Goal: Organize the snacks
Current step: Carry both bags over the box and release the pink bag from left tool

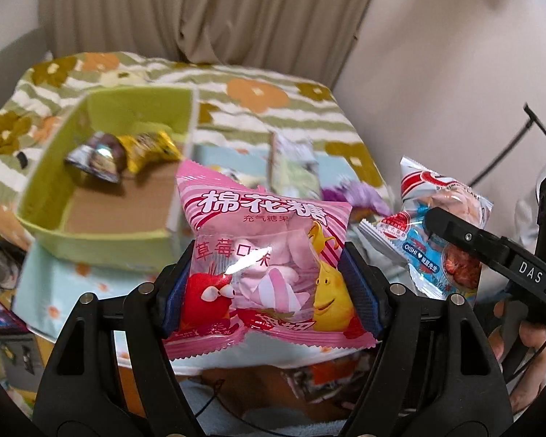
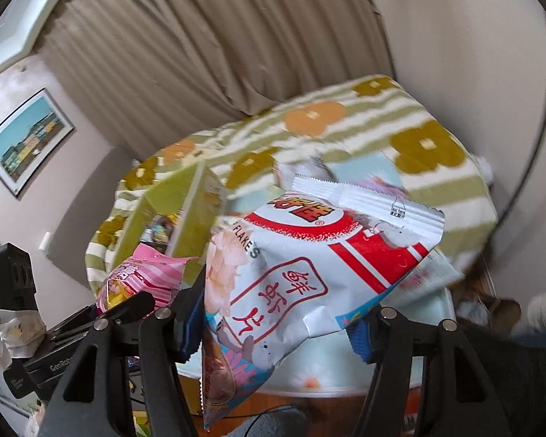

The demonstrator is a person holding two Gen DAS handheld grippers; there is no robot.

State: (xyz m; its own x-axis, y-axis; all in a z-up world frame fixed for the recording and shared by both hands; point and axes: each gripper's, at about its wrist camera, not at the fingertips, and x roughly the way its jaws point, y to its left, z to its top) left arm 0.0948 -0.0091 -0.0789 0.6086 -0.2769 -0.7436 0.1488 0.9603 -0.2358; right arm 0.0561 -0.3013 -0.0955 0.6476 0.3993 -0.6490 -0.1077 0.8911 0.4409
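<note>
My left gripper [image 1: 269, 284] is shut on a pink marshmallow bag [image 1: 262, 255], its blue pads pressing both sides, held above the table. My right gripper [image 2: 276, 317] is shut on a white and red prawn flakes bag [image 2: 309, 273], which hangs tilted between the pads. That bag and the right gripper's finger [image 1: 491, 251] also show in the left wrist view as the prawn flakes bag [image 1: 436, 218]. The pink marshmallow bag [image 2: 145, 280] shows at the lower left of the right wrist view. A green cardboard box [image 1: 72, 167] on the table holds a silver snack pack [image 1: 94, 160] and a yellow snack pack [image 1: 145, 149].
The table carries a striped flowered cloth [image 1: 258, 91] and a light blue mat [image 1: 47, 284]. More packets, among them a purple packet [image 1: 360, 196], lie beyond the pink bag. A beige curtain [image 1: 200, 11] hangs behind. A framed picture [image 2: 25, 142] is on the left wall. A hand [image 1: 527, 342] holds the right gripper.
</note>
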